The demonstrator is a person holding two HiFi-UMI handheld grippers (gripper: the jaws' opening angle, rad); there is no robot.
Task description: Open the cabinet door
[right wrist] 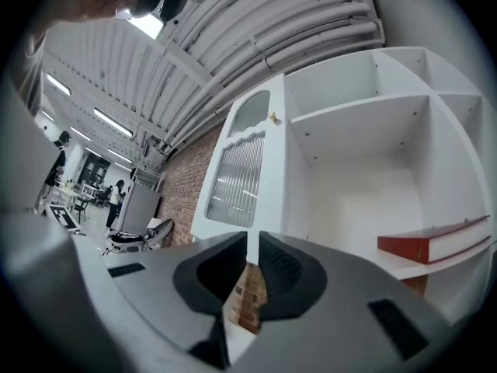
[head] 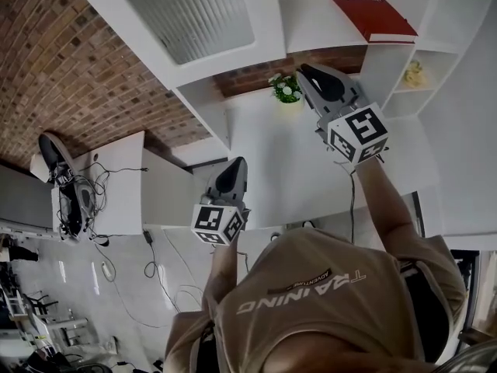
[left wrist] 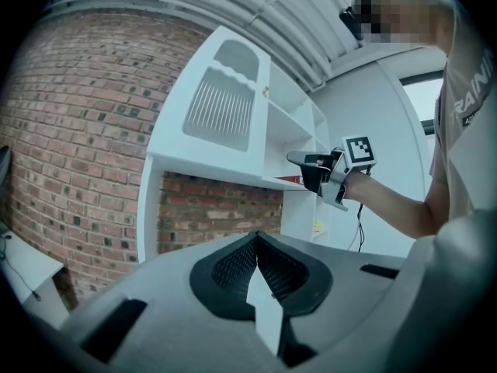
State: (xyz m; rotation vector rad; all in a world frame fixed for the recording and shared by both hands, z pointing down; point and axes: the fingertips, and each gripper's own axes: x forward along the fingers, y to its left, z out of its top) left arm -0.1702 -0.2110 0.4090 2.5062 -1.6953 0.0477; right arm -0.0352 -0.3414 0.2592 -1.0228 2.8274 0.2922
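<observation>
The white cabinet door (head: 186, 14) has a ribbed glass panel and looks closed beside open shelves. It appears again as the door (right wrist: 241, 173) with a small knob (right wrist: 273, 118) at its upper right edge, and as the door (left wrist: 221, 111). My right gripper (head: 304, 70) is raised under the shelf, shut and empty, and apart from the door. From the left gripper view the right gripper (left wrist: 299, 158) points at the shelf edge. My left gripper (head: 237, 162) hangs lower at the middle, shut on nothing.
A red book (head: 373, 14) lies on the open shelf, also seen as the book (right wrist: 431, 243). A small plant (head: 286, 89) stands on the white counter (head: 272, 169). A brick wall (head: 70, 68) is on the left, with a cabled desk (head: 116, 185) below it.
</observation>
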